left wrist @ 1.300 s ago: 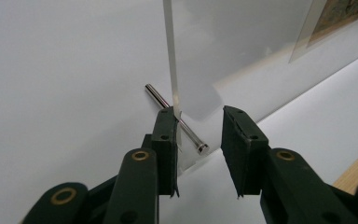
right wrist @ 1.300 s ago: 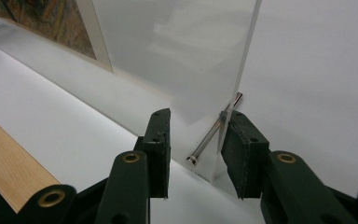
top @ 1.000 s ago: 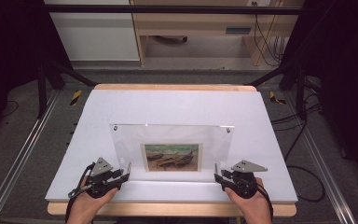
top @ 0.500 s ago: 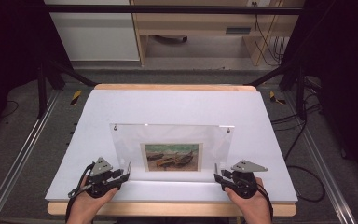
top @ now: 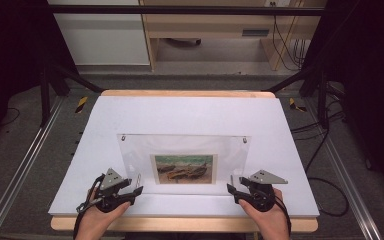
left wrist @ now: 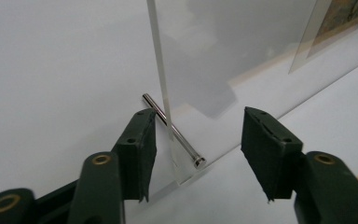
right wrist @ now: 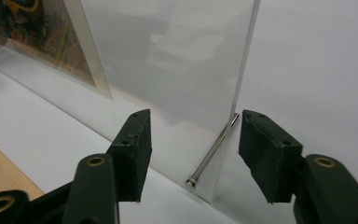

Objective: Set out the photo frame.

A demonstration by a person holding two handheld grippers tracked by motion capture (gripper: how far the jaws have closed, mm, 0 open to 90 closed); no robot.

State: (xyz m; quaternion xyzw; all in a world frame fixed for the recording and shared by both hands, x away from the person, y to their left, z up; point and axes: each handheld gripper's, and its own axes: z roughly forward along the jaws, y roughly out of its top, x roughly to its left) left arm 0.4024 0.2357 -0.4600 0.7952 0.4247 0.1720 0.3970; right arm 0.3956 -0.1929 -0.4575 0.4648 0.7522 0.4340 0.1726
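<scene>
On the white sheet-covered wooden table, the left gripper sits at the near left in the person's left hand, its black jaws spread wide. In the left gripper view they flank the near left bottom corner of the clear acrylic picture frame without touching it; a slim silver metal pin runs through that corner and rests on the sheet. The frame stands upright at the table's near middle, and sandwiched inside it, low and central, is a small printed painting of boats on a shore. Two small silver fasteners mark its top corners. At the near right, the right gripper, in the right hand, is likewise wide apart, straddling the frame's right bottom corner and its own silver support pin.
</scene>
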